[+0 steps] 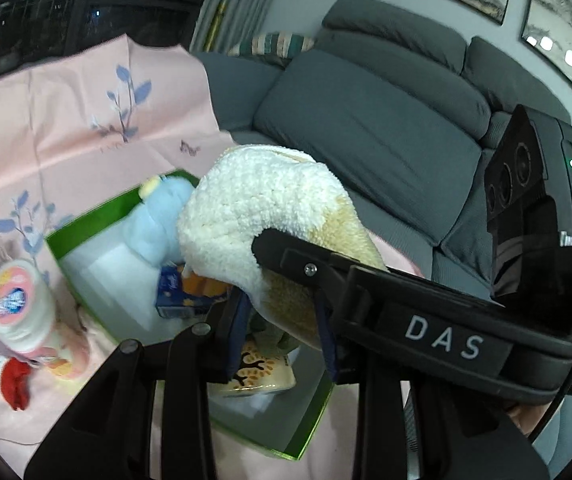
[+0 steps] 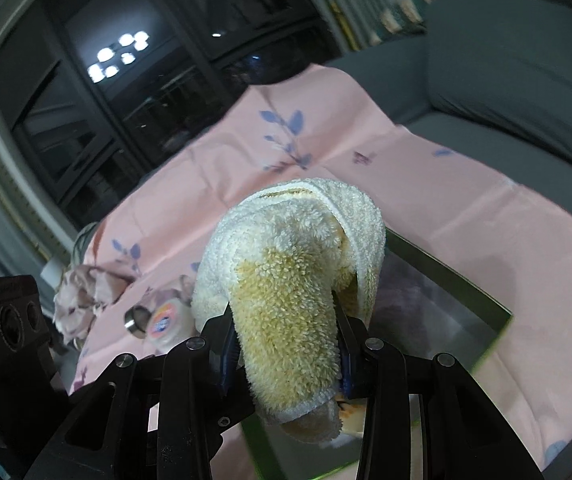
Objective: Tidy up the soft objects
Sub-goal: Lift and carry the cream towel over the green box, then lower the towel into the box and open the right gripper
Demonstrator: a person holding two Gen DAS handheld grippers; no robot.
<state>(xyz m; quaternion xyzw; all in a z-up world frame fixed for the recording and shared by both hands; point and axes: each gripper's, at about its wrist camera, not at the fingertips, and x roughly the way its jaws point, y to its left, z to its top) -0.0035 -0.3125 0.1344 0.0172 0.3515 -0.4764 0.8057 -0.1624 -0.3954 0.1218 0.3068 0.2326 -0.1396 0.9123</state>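
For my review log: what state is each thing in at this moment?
Fluffy cream-and-yellow towel: bunched, held up above the box.
Left gripper: shut on the towel.
Right gripper: shut on the towel.
Green-rimmed box: open, partly filled.
Light blue plush toy: inside the box.
Pink-lidded white jar: lid on, outside the box.

We had 2 fisheye views, each set just behind its own gripper and looking forward and downward along the fingers. The left wrist view faced the grey sofa (image 1: 366, 120), with the green box (image 1: 310, 436) below it and the right gripper's body crossing its right side. The right wrist view faced the dark window (image 2: 126, 80). Both sat very close to the fluffy towel (image 1: 254, 204) (image 2: 294, 256), and both shared it, the pink cloth (image 1: 86, 120) (image 2: 446, 208) and the round tub (image 1: 16, 300) (image 2: 166, 324).
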